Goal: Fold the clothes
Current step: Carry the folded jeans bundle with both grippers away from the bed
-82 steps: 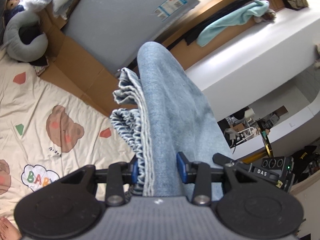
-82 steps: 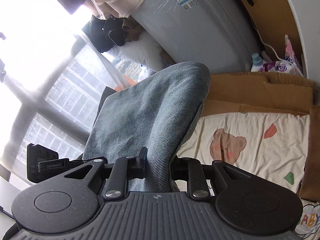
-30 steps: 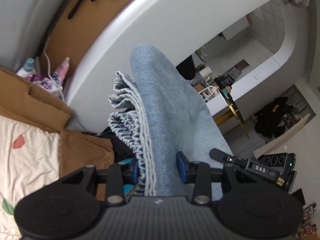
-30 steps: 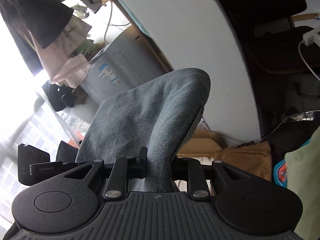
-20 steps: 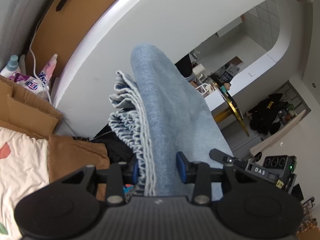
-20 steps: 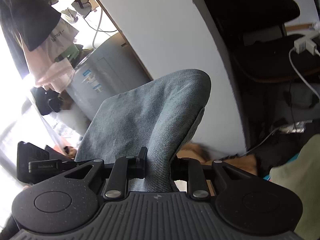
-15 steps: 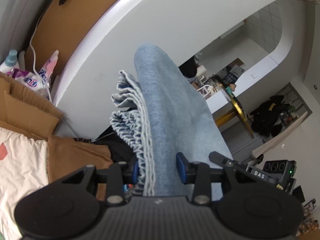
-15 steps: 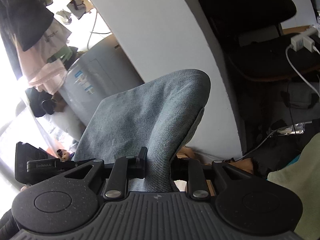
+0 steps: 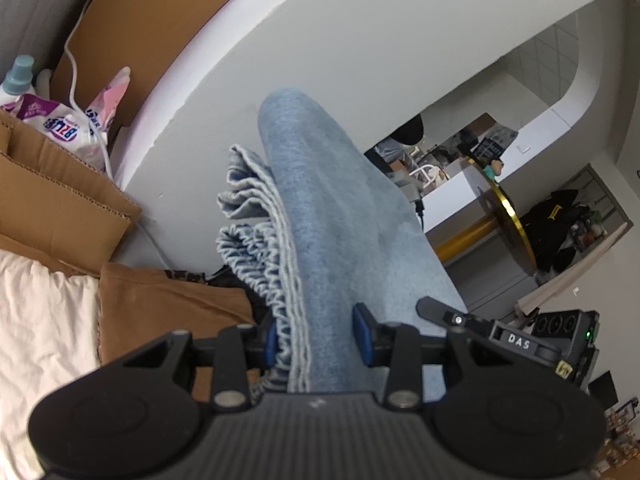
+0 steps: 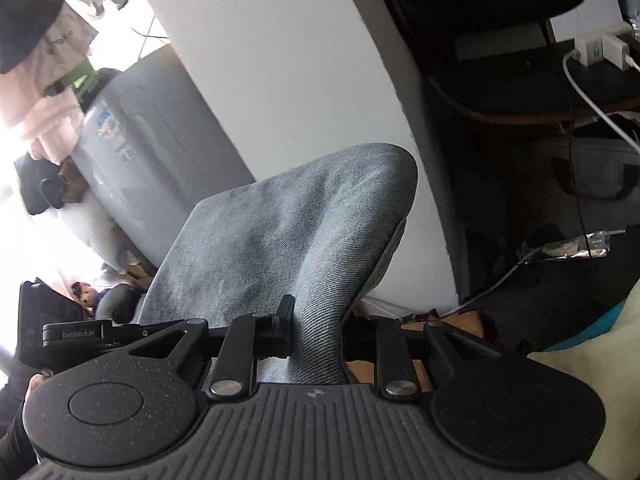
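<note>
Denim garment [image 9: 320, 216] held up by both claws, now coming down low.
Blue cloth stays pinched in the left gripper [image 9: 316, 338] and the right gripper [image 10: 316, 326], both closed partway on thick folds. The cream sheet [image 9: 44, 320] is back near on the left, so laying down is likely next. Both claws tip forward and down.

Cream sheet [image 9: 36, 320] spread low at the left, brown cloth [image 9: 160, 308] lying along its edge, flattened cardboard [image 9: 52, 208] just beyond. Dark clothing [image 9: 228, 276] heaped against the white wall [image 9: 320, 52] base.
</note>
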Demonstrator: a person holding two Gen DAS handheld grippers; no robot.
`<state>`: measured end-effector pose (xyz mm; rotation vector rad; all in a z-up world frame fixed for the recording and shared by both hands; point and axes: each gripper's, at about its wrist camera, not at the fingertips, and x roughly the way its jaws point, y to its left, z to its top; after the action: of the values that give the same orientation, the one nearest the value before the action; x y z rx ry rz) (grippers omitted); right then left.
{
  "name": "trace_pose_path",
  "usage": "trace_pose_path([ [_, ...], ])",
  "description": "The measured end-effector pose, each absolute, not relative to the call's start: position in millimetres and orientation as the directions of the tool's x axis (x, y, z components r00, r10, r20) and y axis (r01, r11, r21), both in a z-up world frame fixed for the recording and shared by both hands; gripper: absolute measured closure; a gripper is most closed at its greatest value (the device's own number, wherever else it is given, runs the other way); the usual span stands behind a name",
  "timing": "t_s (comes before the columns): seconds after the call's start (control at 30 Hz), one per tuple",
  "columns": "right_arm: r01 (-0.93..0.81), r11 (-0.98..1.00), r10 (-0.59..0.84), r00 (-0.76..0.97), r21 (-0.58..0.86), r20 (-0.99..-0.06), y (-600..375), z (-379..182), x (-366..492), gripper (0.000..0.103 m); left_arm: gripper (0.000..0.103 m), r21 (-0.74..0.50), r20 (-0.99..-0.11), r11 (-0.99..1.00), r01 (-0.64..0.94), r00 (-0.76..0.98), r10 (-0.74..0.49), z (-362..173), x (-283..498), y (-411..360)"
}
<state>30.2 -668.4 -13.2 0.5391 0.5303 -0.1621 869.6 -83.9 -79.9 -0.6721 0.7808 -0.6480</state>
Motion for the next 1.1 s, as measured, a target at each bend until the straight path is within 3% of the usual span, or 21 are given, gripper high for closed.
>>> trace_pose_path([
  [0.8,0.360,0.877,-0.065,0.744,0.318,-0.665,-680,-196,95,0.080,0.064,-0.781,-0.449,0.603,0.164,0.524,-0.724,-266,898,-82],
  [1.1,0.373,0.883,-0.093,0.734,0.284,-0.673,-680,-217,98,0.079,0.064,-0.795,-0.417,0.585,0.164,0.552,-0.722,-283,901,-79],
])
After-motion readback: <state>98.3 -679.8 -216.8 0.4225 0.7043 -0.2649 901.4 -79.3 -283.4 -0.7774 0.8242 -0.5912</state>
